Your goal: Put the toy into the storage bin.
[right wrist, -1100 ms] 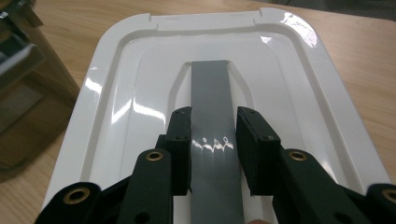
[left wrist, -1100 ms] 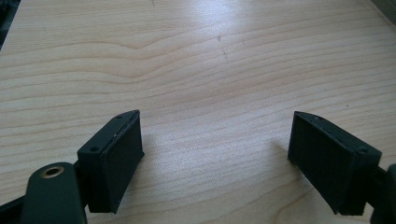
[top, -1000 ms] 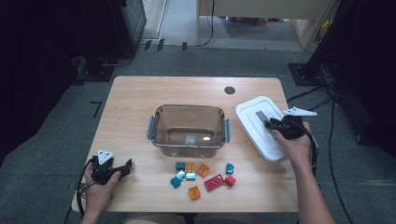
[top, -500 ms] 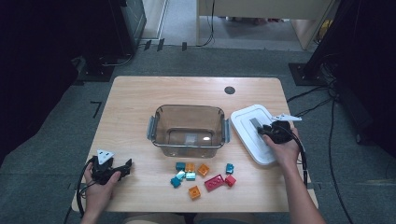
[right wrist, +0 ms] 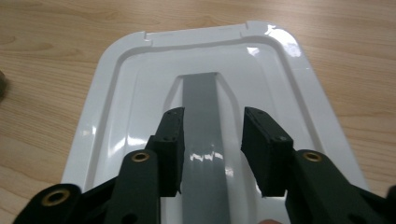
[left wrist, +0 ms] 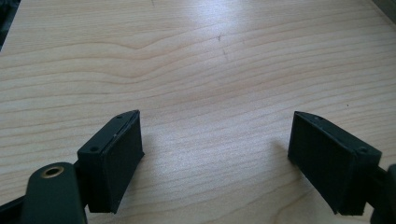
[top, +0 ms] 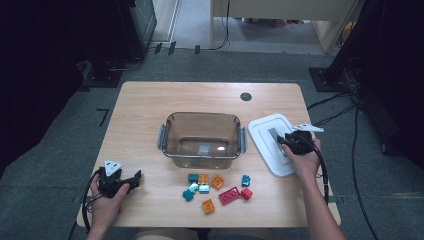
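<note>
A white lid (top: pixel 265 131) with a grey handle strip (right wrist: pixel 203 98) lies flat on the table, right of the clear tub (top: pixel 200 116). My right gripper (top: pixel 283 143) is low over the lid. In the right gripper view its jaws (right wrist: pixel 212 116) have just been opening and now stand either side of the grey handle, a little off it. My left gripper (top: pixel 134 179) rests at the table's front left. It stands open (left wrist: pixel 217 135) over bare wood with nothing between its pads.
Several small bricks (top: pixel 215 187) in teal, orange and red lie in front of the tub. The tub has grey side clips and looks empty. A dark round hole (top: pixel 245 96) marks the far table edge. Cables trail off the right side.
The right hand has come down and to the left with the lid, which now lies flat on the table. Its jaws have parted from the handle. The left hand has not moved.
</note>
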`<state>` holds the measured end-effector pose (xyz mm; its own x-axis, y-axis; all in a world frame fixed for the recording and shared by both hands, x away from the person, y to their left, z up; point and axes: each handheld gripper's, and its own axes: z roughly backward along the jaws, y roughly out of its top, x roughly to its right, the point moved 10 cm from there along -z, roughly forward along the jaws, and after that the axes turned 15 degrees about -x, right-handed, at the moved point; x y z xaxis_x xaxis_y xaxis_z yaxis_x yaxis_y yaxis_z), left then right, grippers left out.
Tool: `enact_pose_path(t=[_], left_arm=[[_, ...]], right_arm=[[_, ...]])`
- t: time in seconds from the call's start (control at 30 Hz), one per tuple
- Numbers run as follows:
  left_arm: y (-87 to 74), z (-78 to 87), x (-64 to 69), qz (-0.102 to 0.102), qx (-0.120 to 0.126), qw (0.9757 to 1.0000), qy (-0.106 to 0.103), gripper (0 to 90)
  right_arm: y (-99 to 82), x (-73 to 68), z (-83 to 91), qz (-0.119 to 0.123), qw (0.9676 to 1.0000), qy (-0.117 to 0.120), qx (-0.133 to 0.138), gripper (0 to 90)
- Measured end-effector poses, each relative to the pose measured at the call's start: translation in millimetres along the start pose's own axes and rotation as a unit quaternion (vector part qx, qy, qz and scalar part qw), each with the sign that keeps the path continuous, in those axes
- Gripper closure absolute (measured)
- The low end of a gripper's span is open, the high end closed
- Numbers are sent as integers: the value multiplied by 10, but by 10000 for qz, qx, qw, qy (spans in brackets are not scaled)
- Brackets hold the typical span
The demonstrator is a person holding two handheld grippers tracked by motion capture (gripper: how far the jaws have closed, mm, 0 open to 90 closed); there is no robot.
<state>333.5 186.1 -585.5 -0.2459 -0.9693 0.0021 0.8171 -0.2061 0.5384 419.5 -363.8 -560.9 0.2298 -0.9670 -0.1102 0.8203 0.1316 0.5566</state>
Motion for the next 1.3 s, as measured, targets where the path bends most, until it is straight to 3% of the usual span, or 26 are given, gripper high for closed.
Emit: enact_pose_path(t=[0.13, 0.37, 0.67, 0.8, 0.97, 1.17, 1.3], left_arm=[[0, 1, -2, 4, 2, 10000, -15, 178], [-1, 0, 1, -1, -4, 10000, 0, 177], [-1, 0, 1, -5, -5, 10000, 2, 177], [-1, 0, 1, -5, -6, 10000, 1, 177], [-1, 1, 1, -2, -4, 10000, 1, 177], [0, 0, 1, -3, -4, 10000, 1, 177], [0, 0, 1, 1, -1, 10000, 0, 177]], right_arm=[[-3, -59, 135, 25, 9999, 54, 111, 518], [-154, -436, 376, 438, 9978, 443, 225, 462], [-488, -905, 403, 721, 9931, 922, 113, 465], [-614, -1178, 379, 994, 9882, 1165, 40, 462], [-786, -1448, 286, 1435, 9790, 1436, -175, 457], [-904, -1581, 244, 1779, 9678, 1758, -282, 428], [-963, -1607, 215, 2006, 9619, 1825, -339, 419]])
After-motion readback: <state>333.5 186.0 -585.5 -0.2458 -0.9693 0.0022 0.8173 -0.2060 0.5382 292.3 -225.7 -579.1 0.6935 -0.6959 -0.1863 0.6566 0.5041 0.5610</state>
